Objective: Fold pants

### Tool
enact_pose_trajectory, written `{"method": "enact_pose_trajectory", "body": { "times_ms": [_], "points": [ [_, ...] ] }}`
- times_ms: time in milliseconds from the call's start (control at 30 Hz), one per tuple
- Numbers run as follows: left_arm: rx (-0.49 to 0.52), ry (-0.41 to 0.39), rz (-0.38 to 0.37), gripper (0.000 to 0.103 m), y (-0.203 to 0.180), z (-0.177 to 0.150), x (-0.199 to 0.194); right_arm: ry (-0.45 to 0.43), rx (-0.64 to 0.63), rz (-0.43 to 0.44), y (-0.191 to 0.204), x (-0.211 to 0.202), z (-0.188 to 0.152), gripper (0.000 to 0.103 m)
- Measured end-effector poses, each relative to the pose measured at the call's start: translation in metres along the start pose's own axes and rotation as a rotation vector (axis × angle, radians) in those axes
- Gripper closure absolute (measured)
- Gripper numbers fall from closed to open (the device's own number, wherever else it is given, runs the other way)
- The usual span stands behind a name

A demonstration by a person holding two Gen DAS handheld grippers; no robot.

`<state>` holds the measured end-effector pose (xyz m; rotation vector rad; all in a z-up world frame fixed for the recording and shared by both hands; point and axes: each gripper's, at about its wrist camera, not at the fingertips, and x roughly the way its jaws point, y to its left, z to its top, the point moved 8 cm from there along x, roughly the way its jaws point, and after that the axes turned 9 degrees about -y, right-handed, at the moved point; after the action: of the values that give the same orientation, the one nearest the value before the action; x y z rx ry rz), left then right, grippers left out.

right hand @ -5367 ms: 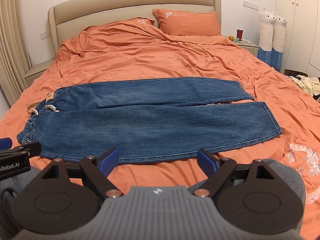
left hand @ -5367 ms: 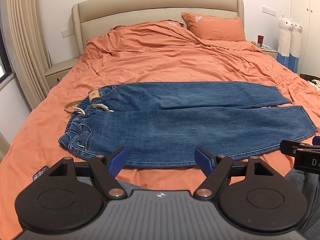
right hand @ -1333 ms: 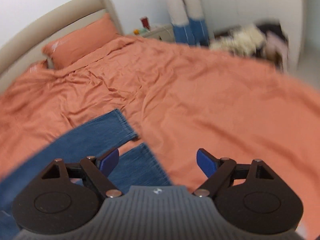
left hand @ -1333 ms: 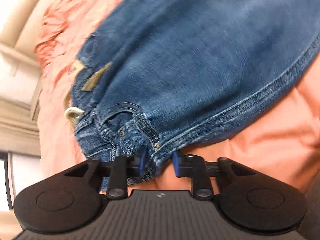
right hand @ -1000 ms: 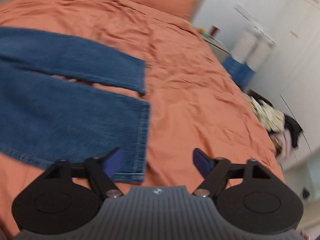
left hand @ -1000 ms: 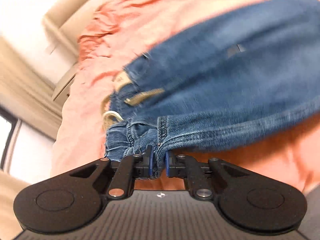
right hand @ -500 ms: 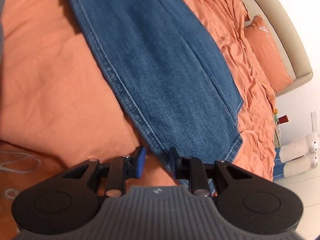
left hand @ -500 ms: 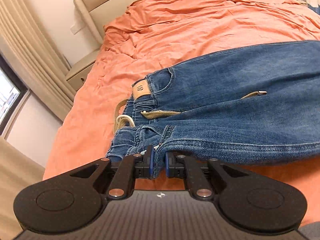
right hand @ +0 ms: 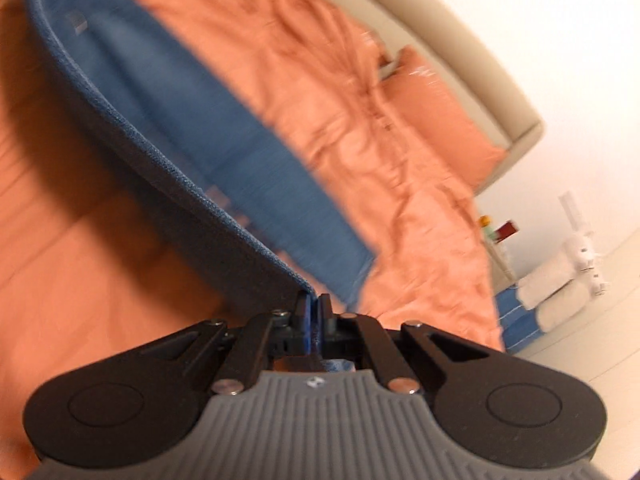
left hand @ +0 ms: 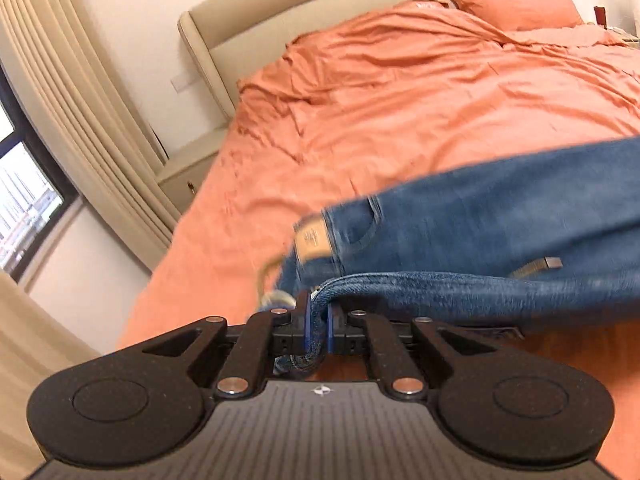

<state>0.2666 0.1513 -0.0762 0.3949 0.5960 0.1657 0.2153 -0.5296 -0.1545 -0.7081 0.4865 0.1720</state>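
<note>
Across the wide bed (left hand: 400,120), orange bedding lay rumpled from the beige headboard (left hand: 248,32) down to the near edge, with an orange pillow (left hand: 508,0) up by the head. Over that bedding stretched the blue jeans (left hand: 500,216), their near long edge lifted off the cover while the far leg lay flat on it. At the waist end, the tan leather patch (left hand: 314,242) showed beside a back pocket, and a woven belt tip (left hand: 538,266) poked out above the raised seam. The left gripper (left hand: 317,326) had its blue pads pinching a bunched fold of waistband denim, cloth squeezed right between them. Down at the cuff end, in the blurred right wrist view, the raised side seam of the jeans (right hand: 160,140) ran in a taut curve straight to the right gripper (right hand: 315,322), whose jaws had just been closing and now pinched the hem corner, with fabric caught between the pads. Beyond that, a bedside table (right hand: 496,248) carried a red cup (right hand: 508,230), blurred.
</note>
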Motion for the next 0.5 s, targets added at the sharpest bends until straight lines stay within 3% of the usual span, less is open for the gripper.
{"method": "enact_pose_trajectory", "body": {
  "times_ms": [267, 500],
  "points": [
    [0.063, 0.015, 0.026, 0.096, -0.003, 0.071, 0.086, 0.035, -0.004, -0.086, -0.06, 0.114, 0.074, 0.103],
    [0.154, 0.112, 0.007, 0.096, -0.041, 0.081, 0.193, 0.201, -0.039, -0.038, -0.051, 0.245, 0.075, 0.103]
  ]
}}
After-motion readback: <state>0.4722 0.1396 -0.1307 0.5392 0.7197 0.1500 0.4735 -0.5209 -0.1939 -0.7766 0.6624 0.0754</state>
